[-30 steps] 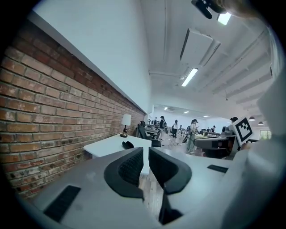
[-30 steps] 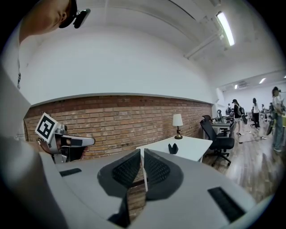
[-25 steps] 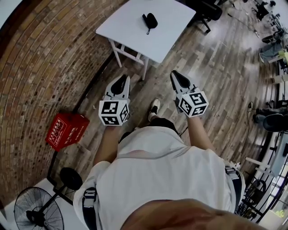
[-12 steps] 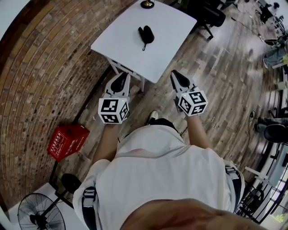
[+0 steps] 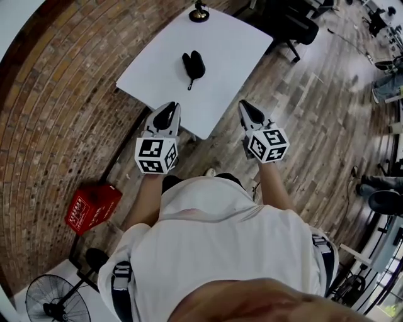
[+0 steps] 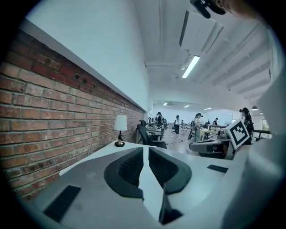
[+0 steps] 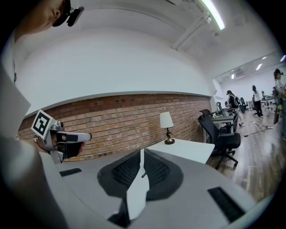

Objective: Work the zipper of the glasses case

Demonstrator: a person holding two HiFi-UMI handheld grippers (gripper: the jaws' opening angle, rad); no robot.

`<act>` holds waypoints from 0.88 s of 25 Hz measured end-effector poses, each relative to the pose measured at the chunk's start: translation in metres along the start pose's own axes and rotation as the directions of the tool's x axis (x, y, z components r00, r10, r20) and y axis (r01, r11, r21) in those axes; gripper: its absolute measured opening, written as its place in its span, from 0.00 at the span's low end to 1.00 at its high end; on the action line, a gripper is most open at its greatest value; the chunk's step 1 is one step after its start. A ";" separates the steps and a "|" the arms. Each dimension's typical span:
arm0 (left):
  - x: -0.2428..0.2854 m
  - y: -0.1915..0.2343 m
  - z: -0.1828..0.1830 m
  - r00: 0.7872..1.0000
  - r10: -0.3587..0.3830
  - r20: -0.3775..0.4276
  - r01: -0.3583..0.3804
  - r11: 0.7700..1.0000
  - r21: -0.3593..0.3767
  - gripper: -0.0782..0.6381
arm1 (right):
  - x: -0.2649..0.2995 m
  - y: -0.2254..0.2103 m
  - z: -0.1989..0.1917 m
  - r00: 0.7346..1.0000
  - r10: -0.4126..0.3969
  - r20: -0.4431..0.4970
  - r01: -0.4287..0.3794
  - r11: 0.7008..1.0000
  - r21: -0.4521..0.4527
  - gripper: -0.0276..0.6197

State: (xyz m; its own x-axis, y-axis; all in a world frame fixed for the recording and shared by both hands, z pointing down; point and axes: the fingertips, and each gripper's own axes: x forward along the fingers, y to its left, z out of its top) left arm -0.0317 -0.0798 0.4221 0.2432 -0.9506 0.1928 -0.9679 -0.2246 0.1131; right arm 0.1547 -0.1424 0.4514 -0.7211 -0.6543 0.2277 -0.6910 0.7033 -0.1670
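Glasses case (image 5: 194, 65) is sitting on the white table (image 5: 233, 56), around the middle of the top. It's black, with a thin strap trailing toward the near edge, and nothing's touching it. Left gripper (image 5: 166, 112) and right gripper (image 5: 247, 108) are held side by side at the table's near edge, well apart from the case, both pointing its way. Jaws on both are pressed together with nothing between them (each gripper's own view shows just a thin seam). Small lamp (image 5: 199, 12) stands at the table's far edge. Red crate (image 5: 91, 206) sits on the floor off to the left, by the brick wall (image 5: 56, 94).
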 end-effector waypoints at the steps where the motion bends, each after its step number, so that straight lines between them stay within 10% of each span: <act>1: 0.007 0.001 -0.001 1.000 -0.006 -0.004 0.006 1.000 0.000 0.17 | 0.002 -0.004 -0.002 1.000 -0.005 -0.003 0.005 1.000 0.002 0.15; 22: 0.132 0.112 0.007 0.963 -0.258 -0.074 0.257 0.966 -0.026 0.17 | 0.114 -0.022 0.014 0.966 -0.249 -0.074 0.251 0.967 0.028 0.15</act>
State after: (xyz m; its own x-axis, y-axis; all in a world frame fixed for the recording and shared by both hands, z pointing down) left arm -0.1083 -0.2323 0.4532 0.4886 -0.8421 0.2283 -0.8710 -0.4554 0.1841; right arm 0.0865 -0.2365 0.4674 -0.5207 -0.7862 0.3329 -0.8512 0.5082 -0.1312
